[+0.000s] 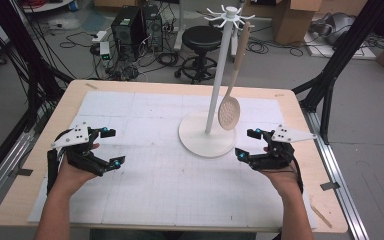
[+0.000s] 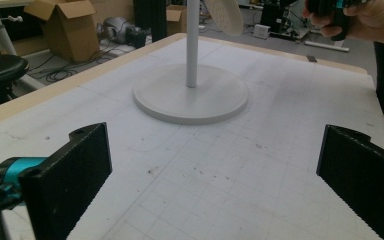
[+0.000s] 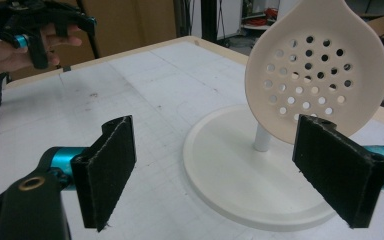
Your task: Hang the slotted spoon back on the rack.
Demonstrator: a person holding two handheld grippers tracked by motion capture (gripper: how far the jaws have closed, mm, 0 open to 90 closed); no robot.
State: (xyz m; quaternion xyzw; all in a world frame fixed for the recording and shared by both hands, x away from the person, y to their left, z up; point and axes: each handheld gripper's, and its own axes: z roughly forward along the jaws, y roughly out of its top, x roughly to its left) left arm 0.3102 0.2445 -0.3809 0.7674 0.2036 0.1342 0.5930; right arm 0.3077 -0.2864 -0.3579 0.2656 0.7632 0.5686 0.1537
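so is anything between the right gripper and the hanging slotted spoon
No. In the high view only bare white mat separates the open right gripper from the slotted spoon.

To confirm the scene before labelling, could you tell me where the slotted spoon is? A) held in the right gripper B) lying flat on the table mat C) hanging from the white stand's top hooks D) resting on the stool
C: the slotted spoon hangs by its handle from the hooks atop the white stand, its bowl clear of the base.

top of the beige perforated plastic skimmer spoon chopped off at 12 o'clock in the right gripper view, white stand pole mostly hidden behind it, round white base clipped at 6 o'clock
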